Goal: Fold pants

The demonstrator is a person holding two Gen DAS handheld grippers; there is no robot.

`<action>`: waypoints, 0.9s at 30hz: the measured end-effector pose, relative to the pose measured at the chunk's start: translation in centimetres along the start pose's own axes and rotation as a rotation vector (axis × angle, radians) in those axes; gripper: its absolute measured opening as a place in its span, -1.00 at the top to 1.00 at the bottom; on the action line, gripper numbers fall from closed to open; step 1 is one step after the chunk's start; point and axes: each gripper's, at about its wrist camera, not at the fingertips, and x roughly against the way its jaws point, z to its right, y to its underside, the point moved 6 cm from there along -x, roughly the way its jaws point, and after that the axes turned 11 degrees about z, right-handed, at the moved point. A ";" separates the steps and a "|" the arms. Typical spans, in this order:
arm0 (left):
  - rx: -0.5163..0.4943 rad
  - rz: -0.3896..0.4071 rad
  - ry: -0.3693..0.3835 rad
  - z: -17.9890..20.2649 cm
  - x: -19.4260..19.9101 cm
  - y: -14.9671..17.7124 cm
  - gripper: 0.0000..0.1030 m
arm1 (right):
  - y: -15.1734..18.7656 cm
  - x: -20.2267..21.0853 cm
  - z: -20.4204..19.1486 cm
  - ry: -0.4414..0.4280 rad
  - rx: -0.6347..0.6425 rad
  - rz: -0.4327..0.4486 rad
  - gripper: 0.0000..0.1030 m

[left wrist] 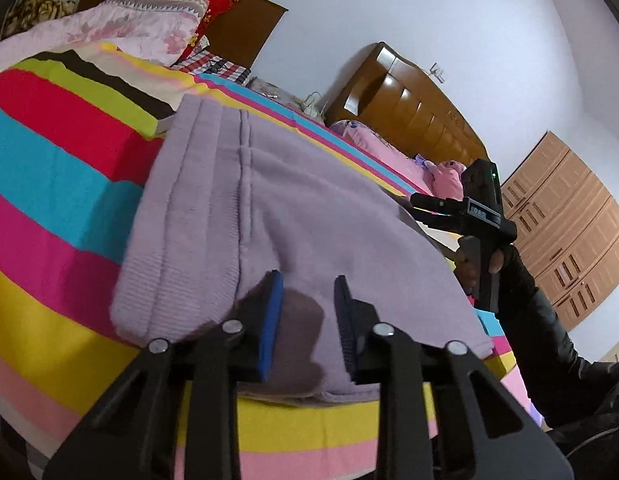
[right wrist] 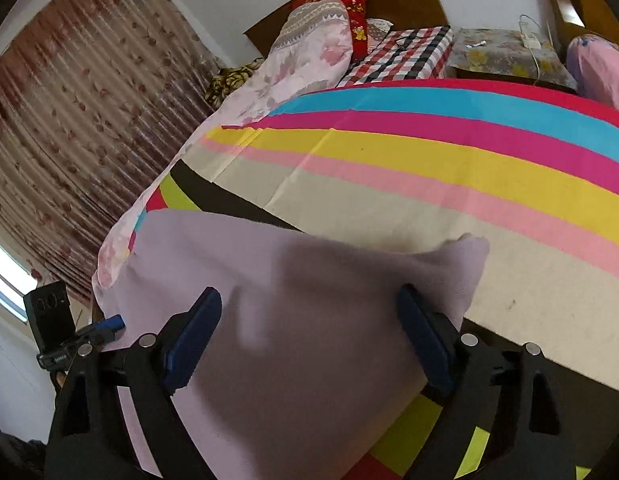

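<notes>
Lilac knit pants (left wrist: 269,208) spread flat on a bed (left wrist: 49,152) covered in a bright striped sheet, ribbed waistband toward 9 o'clock in the left wrist view. Left gripper (left wrist: 307,304) low at 6 o'clock, fingers (left wrist: 271,316) parted over the near edge of the fabric, gripping nothing. Right gripper (right wrist: 309,332) at 6 o'clock in its own view, fingers (right wrist: 193,336) spread wide apart above the cloth, also empty; seen from the left at 3 o'clock, held in a dark-sleeved hand (left wrist: 489,264). Floral pillow (right wrist: 309,52) and checked cloth (right wrist: 405,56) at 12 o'clock by the wooden headboard (left wrist: 409,104). Patterned curtain (right wrist: 69,120) at 9 o'clock.
</notes>
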 end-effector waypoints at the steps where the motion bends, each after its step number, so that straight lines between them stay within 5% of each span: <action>1: -0.014 -0.002 -0.009 0.2 0.0 0.0 0.51 | -0.5 0.3 0.4 0.003 -0.027 0.015 -0.58; 4: -0.035 0.007 -0.027 0.6 0.3 0.4 0.51 | -1.6 1.7 0.3 0.048 -0.113 0.076 -0.60; 7: -0.017 0.015 -0.019 0.7 0.5 0.6 0.51 | -2.3 1.4 -4.1 -0.094 -0.079 0.080 -0.75; 10: -0.023 0.017 -0.019 0.7 0.4 0.6 0.51 | -0.8 -1.3 -10.2 -0.237 0.023 -0.069 -0.81; 14: -0.018 0.029 -0.004 0.5 0.4 0.5 0.51 | 0.8 -7.0 -9.7 -0.092 0.121 -0.254 -0.73; 17: -0.011 0.033 0.000 0.4 0.4 0.5 0.51 | -3.3 -6.5 -6.0 0.077 0.047 -0.096 -0.74; 18: -0.012 0.036 0.003 0.4 0.4 0.5 0.51 | -4.1 -6.0 -5.5 0.081 0.008 -0.068 -0.74; 21: -0.011 0.041 0.012 0.2 0.4 0.5 0.51 | -4.6 -4.0 -7.7 -0.080 -0.030 -0.041 -0.74; 24: -0.011 0.043 0.014 0.1 0.3 0.5 0.51 | -0.9 -4.2 -10.8 -0.172 0.052 -0.159 -0.81; 27: -0.013 0.035 0.017 0.0 0.3 0.4 0.51 | 1.2 -6.6 -7.8 -0.046 0.074 -0.224 -0.72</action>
